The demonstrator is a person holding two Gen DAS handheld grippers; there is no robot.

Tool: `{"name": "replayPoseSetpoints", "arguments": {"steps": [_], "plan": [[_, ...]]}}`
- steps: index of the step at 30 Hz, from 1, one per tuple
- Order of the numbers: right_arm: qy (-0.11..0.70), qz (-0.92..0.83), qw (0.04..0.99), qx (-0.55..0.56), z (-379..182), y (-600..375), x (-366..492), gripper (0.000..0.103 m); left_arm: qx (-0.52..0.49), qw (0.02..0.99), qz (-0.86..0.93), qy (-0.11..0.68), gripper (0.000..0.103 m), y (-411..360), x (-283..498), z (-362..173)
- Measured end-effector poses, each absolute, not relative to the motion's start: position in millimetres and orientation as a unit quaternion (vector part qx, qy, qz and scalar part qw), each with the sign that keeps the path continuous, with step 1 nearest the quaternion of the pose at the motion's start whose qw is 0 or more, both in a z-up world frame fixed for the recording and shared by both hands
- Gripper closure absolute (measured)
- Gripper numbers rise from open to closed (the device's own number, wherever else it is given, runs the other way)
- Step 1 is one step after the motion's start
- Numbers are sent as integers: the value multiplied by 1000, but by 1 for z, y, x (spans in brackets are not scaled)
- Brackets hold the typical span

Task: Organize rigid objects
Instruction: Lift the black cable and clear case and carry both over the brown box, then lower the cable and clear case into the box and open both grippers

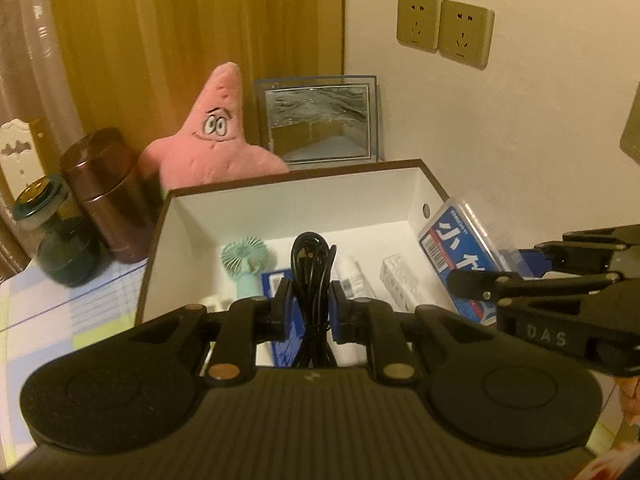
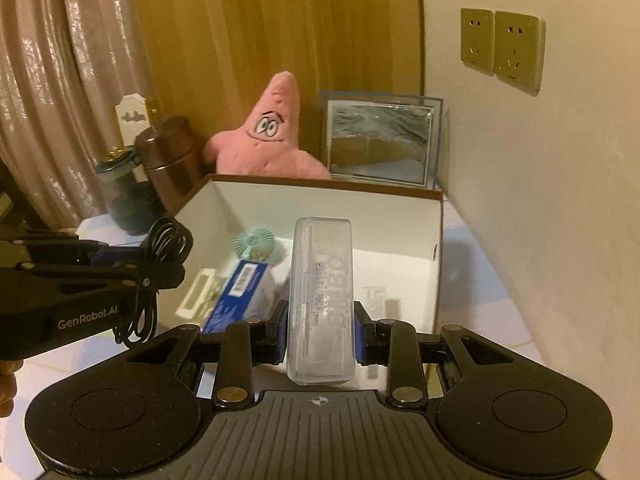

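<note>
Starting on the far left: dark green glass jar with a gold-topped lid, then a brown metal canister right beside it, both parked on the checked tablecloth. Next over, pink Patrick starfish plush leaning behind the box, and a framed picture propped against the wall.

Moving to the middle: white box with a brown rim, holding a mint handheld fan, a blue carton, a white tube and a small clear pack. Print on those too blurry to read.

Left gripper, marked "GenRobot.AI" on its side, clamped tight on a coiled black cable, hanging over the box's near edge.

Further right, right gripper, stamped "DAS", pinching a clear plastic case over the box's right half. Blue label with big white Chinese characters and a barcode; embossed lettering reads roughly "BMBO". Two beige wall sockets up top right.
</note>
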State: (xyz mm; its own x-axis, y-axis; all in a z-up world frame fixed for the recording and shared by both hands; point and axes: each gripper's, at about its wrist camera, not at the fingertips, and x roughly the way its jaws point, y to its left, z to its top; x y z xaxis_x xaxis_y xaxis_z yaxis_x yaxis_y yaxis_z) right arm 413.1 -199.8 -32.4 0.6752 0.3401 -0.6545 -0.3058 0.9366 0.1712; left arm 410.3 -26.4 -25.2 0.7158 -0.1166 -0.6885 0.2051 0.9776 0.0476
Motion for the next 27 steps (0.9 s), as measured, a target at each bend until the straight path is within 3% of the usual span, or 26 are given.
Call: {"name": "replayPoseSetpoints", "arguments": {"steps": [27], "plan": [[405, 137, 904, -8, -85, -213, 538, 72, 90, 896, -99, 423, 86, -62, 548, -83]]}}
